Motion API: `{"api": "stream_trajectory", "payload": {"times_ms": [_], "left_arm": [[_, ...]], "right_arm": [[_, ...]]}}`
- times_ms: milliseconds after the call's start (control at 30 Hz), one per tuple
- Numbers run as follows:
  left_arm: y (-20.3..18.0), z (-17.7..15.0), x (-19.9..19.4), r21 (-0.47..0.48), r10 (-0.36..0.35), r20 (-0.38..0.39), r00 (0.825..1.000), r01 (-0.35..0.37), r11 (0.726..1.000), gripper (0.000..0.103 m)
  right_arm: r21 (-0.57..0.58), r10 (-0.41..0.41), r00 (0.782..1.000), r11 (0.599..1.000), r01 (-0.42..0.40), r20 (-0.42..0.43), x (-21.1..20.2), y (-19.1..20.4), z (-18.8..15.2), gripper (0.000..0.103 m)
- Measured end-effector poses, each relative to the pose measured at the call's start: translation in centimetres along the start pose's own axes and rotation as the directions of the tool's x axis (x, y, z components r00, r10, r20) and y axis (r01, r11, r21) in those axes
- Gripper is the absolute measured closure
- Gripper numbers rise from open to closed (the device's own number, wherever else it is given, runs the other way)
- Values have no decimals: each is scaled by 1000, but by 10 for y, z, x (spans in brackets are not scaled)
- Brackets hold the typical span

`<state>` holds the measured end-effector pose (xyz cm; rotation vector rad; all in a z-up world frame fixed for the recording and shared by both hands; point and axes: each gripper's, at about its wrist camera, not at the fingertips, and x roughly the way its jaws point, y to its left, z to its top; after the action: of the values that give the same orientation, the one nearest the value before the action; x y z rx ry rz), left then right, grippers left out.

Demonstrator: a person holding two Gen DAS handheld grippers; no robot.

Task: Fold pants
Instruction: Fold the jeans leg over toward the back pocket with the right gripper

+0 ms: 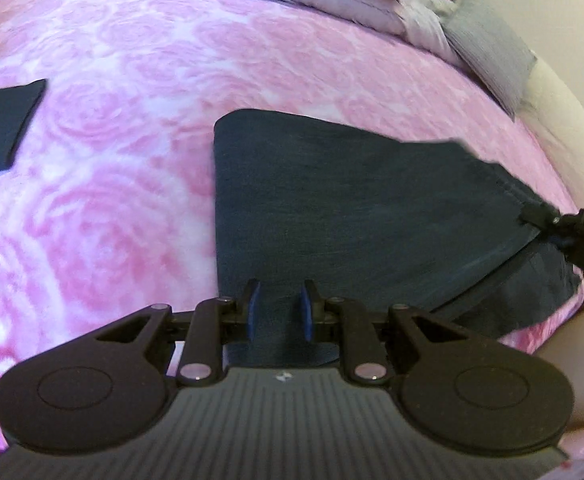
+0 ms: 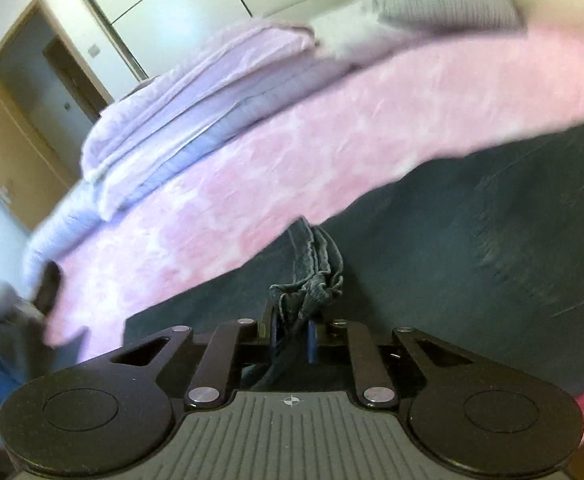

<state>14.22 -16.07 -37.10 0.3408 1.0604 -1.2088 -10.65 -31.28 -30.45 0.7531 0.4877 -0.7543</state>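
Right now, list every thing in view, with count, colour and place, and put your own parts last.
pants: one, dark blue denim, spread on the bed's near right part.
bedspread: one, pink rose pattern, covering the bed.
folded bedding: one stack, pale lilac, at the bed's far end.
cushion: one, grey ribbed, far right corner by the wall.
dark cloths: two, near black, left edge of the bed.
doors: brown wood, wall beyond the bed.
left tool: one, black with blue pads, shut on the pants' near edge.
right tool: one, black, shut on a bunched corner of the pants.
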Motion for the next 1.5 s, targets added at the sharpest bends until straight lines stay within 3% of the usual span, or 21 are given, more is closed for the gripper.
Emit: {"api": "stream_trajectory", "payload": {"times_ms": [133, 333, 467, 533, 567, 600, 733, 767, 800, 867, 967, 1033, 1067, 1200, 1333, 1433, 1500], "left_arm": [[-9, -2, 11, 36, -16, -32, 999, 17, 999, 87], [-12, -5, 14, 65, -13, -45, 999, 16, 998, 87], [-14, -2, 15, 85, 8, -68, 998, -2, 996, 88], [-15, 4, 10, 87, 24, -70, 997, -18, 996, 87], [-16, 8, 7, 79, 31, -66, 997, -26, 997, 88], [-17, 13, 3, 76, 40, -59, 997, -35, 996, 88], [-29, 37, 3, 127, 65, -14, 998, -63, 990, 88], [-33, 44, 9, 143, 66, -2, 998, -65, 988, 87], [-38, 50, 16, 164, 76, 10, 997, -76, 984, 87], [-48, 64, 35, 208, 90, 50, 995, -99, 973, 87], [-51, 80, 65, 214, 107, 76, 991, -121, 969, 87], [-48, 87, 88, 213, 140, 43, 989, -146, 966, 88], [-47, 87, 93, 215, 146, 37, 989, -151, 965, 88], [-49, 78, 70, 207, 143, 44, 989, -149, 967, 88], [-52, 42, 25, 162, 105, 9, 994, -105, 981, 88], [-57, 9, 9, 148, 102, -30, 994, -96, 984, 88], [-57, -8, 15, 152, 121, -51, 991, -112, 982, 87]], "right_arm": [[97, -122, 986, 986, 133, -114, 11, -42, -21, 93], [91, -125, 989, 987, 133, -84, 12, -42, -27, 93], [119, -139, 973, 980, 162, -185, 33, -55, -35, 92], [136, -141, 963, 975, 176, -230, 32, -55, -23, 83], [126, -163, 956, 972, 197, -243, 29, -52, -17, 72], [105, -191, 954, 970, 220, -229, 23, -48, -9, 64], [-117, -323, 945, 942, 315, -54, 17, -15, 9, 63], [-173, -295, 955, 942, 286, -25, 24, -8, 13, 66], [-220, -254, 967, 944, 247, -4, 32, -2, 16, 78], [-320, -194, 981, 928, 191, 23, 56, 11, 21, 91], [-440, -181, 983, 882, 168, 14, 104, 16, 21, 92], [-476, -236, 967, 864, 163, -96, 145, 5, 18, 92], [-480, -226, 970, 863, 157, -90, 149, 0, 15, 91], [-458, -237, 968, 872, 173, -86, 113, 0, 14, 91], [-450, -175, 977, 887, 103, -121, 46, 9, -3, 91], [-503, -191, 968, 860, 86, -162, 31, 10, -33, 91], [-538, -208, 964, 839, 88, -167, 42, 2, -52, 91]]}}
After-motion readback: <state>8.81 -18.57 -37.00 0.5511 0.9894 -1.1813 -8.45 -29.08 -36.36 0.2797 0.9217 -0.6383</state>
